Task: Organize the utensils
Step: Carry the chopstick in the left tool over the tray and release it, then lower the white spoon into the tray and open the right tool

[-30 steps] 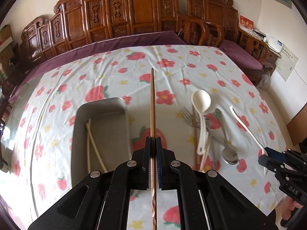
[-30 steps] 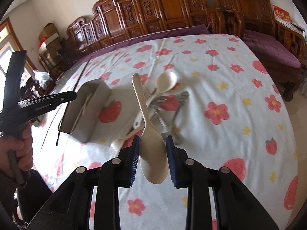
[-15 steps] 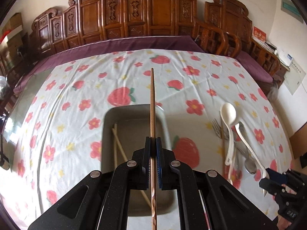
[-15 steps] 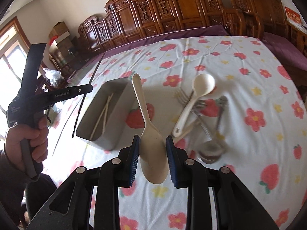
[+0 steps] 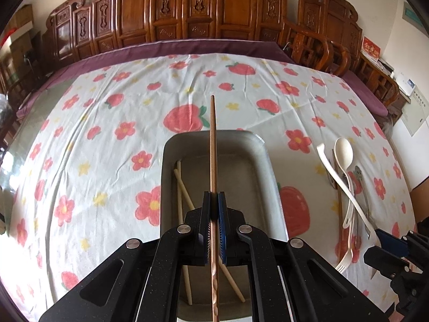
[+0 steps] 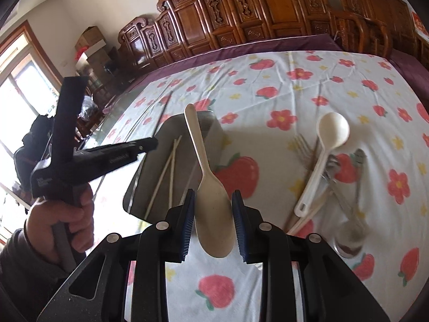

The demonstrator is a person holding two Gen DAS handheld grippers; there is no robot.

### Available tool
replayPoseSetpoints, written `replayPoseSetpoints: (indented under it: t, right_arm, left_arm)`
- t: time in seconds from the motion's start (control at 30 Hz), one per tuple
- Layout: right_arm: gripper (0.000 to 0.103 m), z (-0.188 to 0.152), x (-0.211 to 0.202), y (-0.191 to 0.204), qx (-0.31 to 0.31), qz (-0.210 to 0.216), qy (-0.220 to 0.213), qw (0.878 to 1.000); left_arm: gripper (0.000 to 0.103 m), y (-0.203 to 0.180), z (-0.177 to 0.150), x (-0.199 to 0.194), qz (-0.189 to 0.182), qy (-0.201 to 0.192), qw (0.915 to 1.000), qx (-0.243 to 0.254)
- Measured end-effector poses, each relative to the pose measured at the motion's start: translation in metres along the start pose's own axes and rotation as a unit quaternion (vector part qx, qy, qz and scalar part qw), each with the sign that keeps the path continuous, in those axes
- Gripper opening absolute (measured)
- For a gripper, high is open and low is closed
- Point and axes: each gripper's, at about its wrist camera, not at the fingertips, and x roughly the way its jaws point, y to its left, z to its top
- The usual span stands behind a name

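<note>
Left gripper (image 5: 213,201) is clamped tight on a brown chopstick (image 5: 212,145), which sticks out over the metal tray (image 5: 171,187); two pale chopsticks (image 5: 185,190) already lie in the tray's left half. Right gripper (image 6: 213,214) is closed on the bowl of a cream rice paddle (image 6: 211,209), handle pointing out over the tray's near-right edge. Further right, a white ladle (image 6: 325,145), forks (image 6: 303,147) and a metal spoon (image 6: 348,238) lie piled on the strawberry-print tablecloth (image 6: 295,94), well apart from the tray.
</note>
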Motion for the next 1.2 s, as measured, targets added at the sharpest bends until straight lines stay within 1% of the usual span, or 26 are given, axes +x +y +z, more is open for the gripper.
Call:
replayPoseSetpoints:
  t: [0.1, 0.17, 0.23, 0.27, 0.33, 0.43, 0.53, 0.7, 0.87, 0.97, 1.2]
  right_arm:
    - [0.03, 0.005, 0.007, 0.007, -0.004, 0.002, 0.002, 1.0]
    - [0.03, 0.007, 0.012, 0.012, -0.006, 0.003, 0.005, 1.0]
    - [0.03, 0.01, 0.015, 0.016, -0.008, 0.004, 0.007, 1.0]
    - [0.03, 0.01, 0.017, 0.018, -0.009, 0.004, 0.008, 1.0]
    - [0.03, 0.011, 0.021, 0.022, -0.01, 0.004, 0.01, 1.0]
    - [0.03, 0.012, 0.028, 0.029, -0.012, 0.005, 0.012, 1.0]
    - [0.03, 0.013, 0.037, 0.039, -0.014, 0.009, 0.01, 1.0]
    - [0.03, 0.016, 0.052, 0.055, -0.015, 0.007, 0.004, 1.0]
    - [0.03, 0.021, 0.069, 0.064, -0.017, -0.01, 0.003, 1.0]
    - [0.03, 0.025, 0.08, 0.067, -0.017, -0.032, 0.004, 0.999]
    - [0.03, 0.035, 0.114, 0.077, -0.037, -0.087, 0.038, 0.995]
  left_arm:
    - [0.005, 0.006, -0.002, 0.004, -0.012, 0.004, 0.9999, -0.008]
    - [0.006, 0.009, -0.002, 0.004, -0.011, -0.001, 0.9999, -0.005]
    - [0.013, 0.012, -0.002, 0.002, -0.013, -0.003, 0.9999, -0.005]
    - [0.019, 0.014, -0.003, 0.001, -0.015, -0.005, 0.9999, -0.007]
    - [0.019, 0.017, -0.005, -0.006, -0.017, -0.015, 0.9997, -0.006]
    - [0.019, 0.022, -0.01, -0.018, -0.009, -0.031, 0.9995, 0.001]
    - [0.02, 0.031, -0.015, -0.03, -0.009, -0.041, 0.9991, -0.004]
    - [0.02, 0.046, -0.028, -0.047, 0.004, -0.06, 0.9981, -0.009]
    - [0.02, 0.056, -0.037, -0.05, 0.002, -0.064, 0.9979, -0.012]
    - [0.02, 0.06, -0.038, -0.052, 0.0, -0.072, 0.9973, -0.014]
    - [0.02, 0.069, -0.041, -0.051, -0.003, -0.076, 0.9969, -0.021]
